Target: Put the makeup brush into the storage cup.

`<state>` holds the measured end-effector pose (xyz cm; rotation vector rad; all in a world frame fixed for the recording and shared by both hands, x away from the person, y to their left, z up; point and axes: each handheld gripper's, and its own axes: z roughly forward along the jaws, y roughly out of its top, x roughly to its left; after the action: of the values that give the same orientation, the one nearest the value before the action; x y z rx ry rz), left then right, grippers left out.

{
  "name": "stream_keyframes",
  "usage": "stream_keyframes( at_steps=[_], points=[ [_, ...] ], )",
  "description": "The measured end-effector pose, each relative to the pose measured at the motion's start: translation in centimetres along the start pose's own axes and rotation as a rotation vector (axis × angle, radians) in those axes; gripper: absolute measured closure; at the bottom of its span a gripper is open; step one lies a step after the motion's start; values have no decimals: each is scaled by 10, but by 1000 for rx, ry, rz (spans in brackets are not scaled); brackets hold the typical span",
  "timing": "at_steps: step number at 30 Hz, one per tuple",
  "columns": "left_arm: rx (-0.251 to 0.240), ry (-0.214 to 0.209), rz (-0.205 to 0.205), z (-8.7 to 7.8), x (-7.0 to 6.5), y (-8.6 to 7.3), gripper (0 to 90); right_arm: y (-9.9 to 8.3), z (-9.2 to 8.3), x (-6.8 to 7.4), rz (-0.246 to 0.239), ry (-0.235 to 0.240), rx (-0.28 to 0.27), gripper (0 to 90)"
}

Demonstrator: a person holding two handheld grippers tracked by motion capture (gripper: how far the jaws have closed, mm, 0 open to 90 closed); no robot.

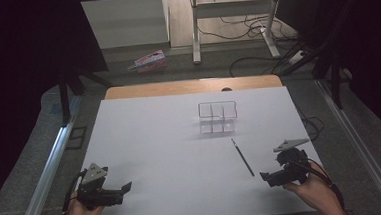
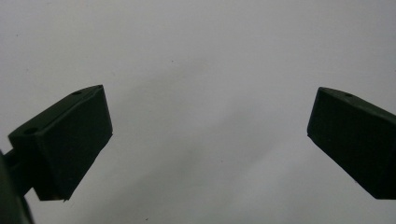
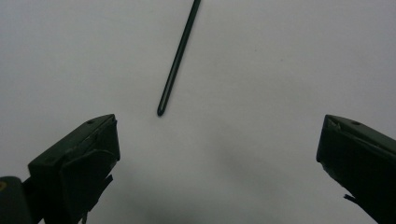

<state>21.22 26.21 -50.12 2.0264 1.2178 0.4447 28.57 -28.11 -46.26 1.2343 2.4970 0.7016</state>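
thin black stick (image 3: 180,56) cut off by top edge, its far tip unseen

Left hand-held gripper (image 1: 126,187) gapes wide; right hand-held gripper (image 1: 264,176) likewise, both low.

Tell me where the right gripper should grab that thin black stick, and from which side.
Grip the thin black stick near mid-shaft, coming straight down with the jaws across its width. It lies flat on the white table, so only a top approach looks workable. The right gripper is open, with the stick's near tip just ahead.
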Motion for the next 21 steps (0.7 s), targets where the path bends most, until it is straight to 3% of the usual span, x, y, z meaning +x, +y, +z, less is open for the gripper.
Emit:
stream_keyframes(
  at_steps=[9, 21],
  points=[
    [5, -2, 0, 0, 0, 0, 6, 12, 3, 2, -8, 11, 17, 0],
    [4, -4, -1, 0, 0, 0, 6, 37, 14, 4, -32, 0, 44, 72]
  ],
)
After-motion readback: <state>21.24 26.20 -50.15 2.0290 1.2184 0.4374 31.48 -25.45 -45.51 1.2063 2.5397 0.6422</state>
